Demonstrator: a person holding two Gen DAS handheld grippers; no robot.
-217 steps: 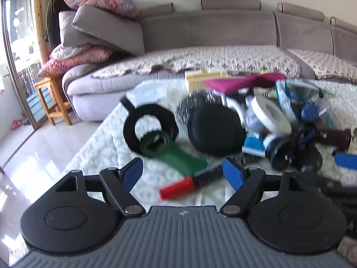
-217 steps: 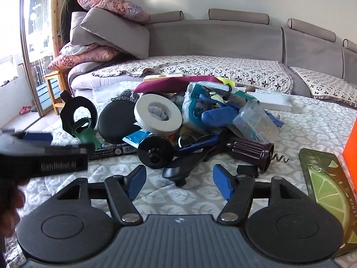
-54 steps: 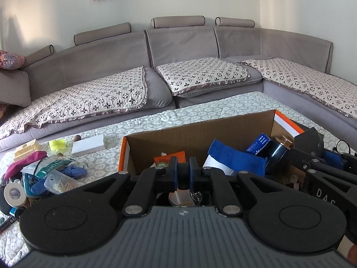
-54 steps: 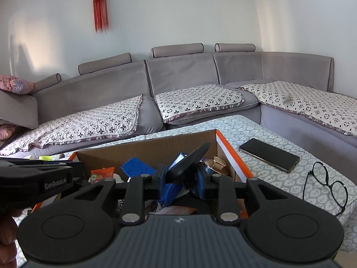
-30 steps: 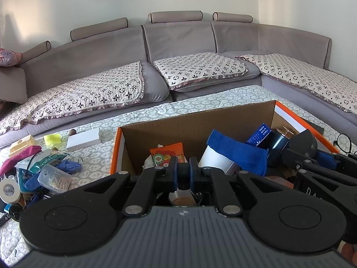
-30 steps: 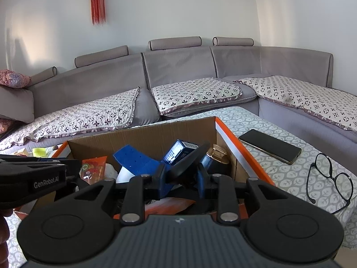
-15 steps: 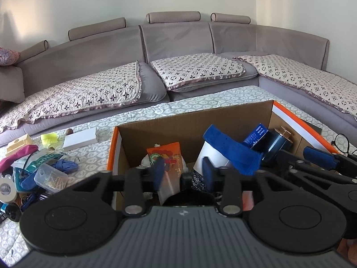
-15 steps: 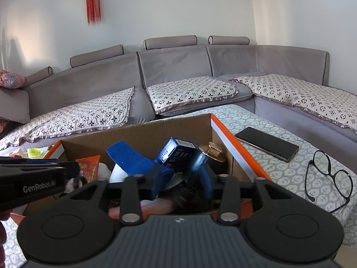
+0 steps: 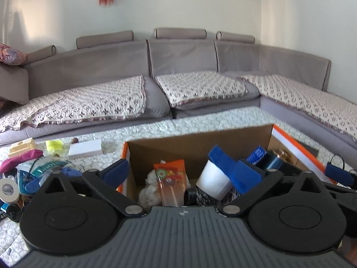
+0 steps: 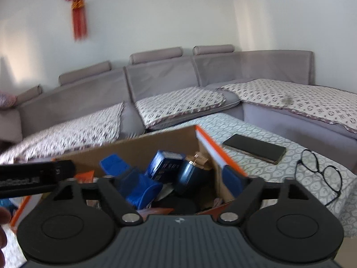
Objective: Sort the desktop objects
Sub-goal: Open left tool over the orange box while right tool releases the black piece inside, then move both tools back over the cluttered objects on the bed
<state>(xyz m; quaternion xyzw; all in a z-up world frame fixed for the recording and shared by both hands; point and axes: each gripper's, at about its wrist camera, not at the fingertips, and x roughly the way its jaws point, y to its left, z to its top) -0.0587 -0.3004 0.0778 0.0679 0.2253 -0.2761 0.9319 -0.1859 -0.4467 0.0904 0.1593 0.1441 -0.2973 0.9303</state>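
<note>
An open cardboard box with orange edges stands on the quilted table and holds several sorted items: an orange packet, a white cup, a blue cloth piece, a dark blue box and a dark bottle. My left gripper is open and empty above the box's near side. My right gripper is open and empty over the box. A pile of unsorted objects lies at the left.
A black phone and glasses lie on the table right of the box. A white tape roll and a white flat box lie left. A grey sofa wraps behind the table.
Both grippers went from shut to wide open over the box and let go of what they held. Both views have tilted up and drawn back a little.
</note>
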